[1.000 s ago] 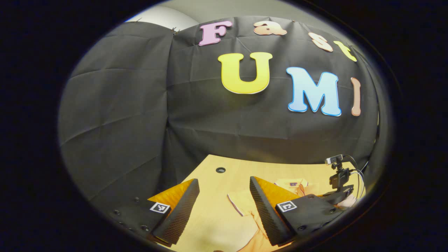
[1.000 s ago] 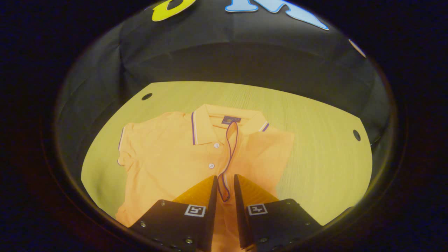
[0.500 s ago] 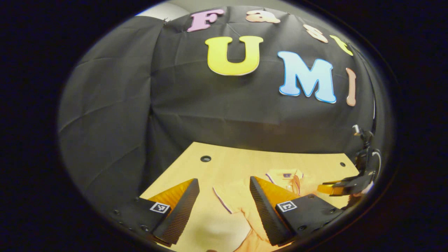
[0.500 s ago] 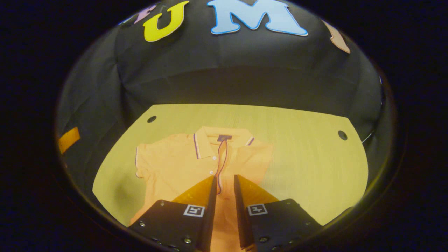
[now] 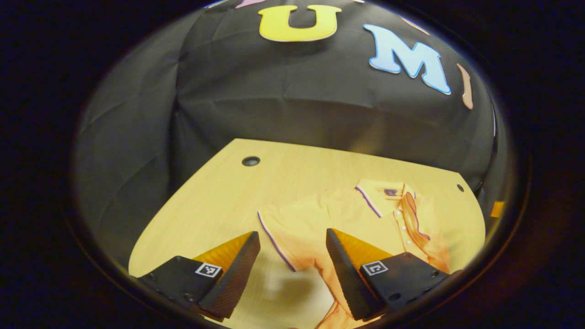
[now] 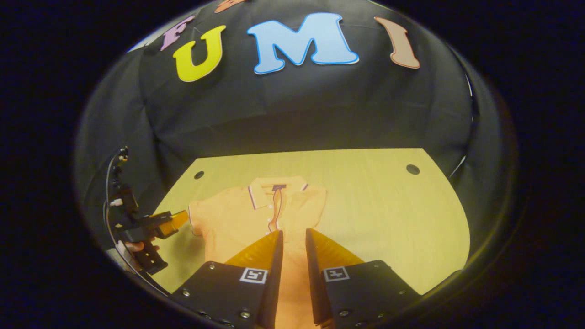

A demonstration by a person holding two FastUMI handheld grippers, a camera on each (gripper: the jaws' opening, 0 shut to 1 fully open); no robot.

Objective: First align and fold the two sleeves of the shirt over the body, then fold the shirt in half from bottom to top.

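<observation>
An orange polo shirt (image 6: 242,219) lies flat, collar toward the wall, on the wooden table (image 6: 374,205). One sleeve is folded over the body, its purple-trimmed hem (image 6: 274,214) lying along the button placket. The other sleeve (image 5: 292,228) spreads out flat, and its trimmed edge lies between the fingers of my left gripper (image 5: 292,256), which hangs open above it. My right gripper (image 6: 293,249) hovers over the shirt's lower body with a narrow gap between its fingers and nothing in it. The left gripper (image 6: 169,221), held by a hand (image 6: 137,249), shows beside the spread sleeve.
The table has small round holes near its far corners (image 5: 251,161) (image 6: 412,169). Black cloth walls close in the back and sides. Bare wood lies to the right of the shirt (image 6: 388,237) and to the left of the spread sleeve (image 5: 205,214).
My left gripper has tipped down and come over the spread sleeve. My right gripper has drawn back from the collar end, leaving the folded sleeve lying on the body.
</observation>
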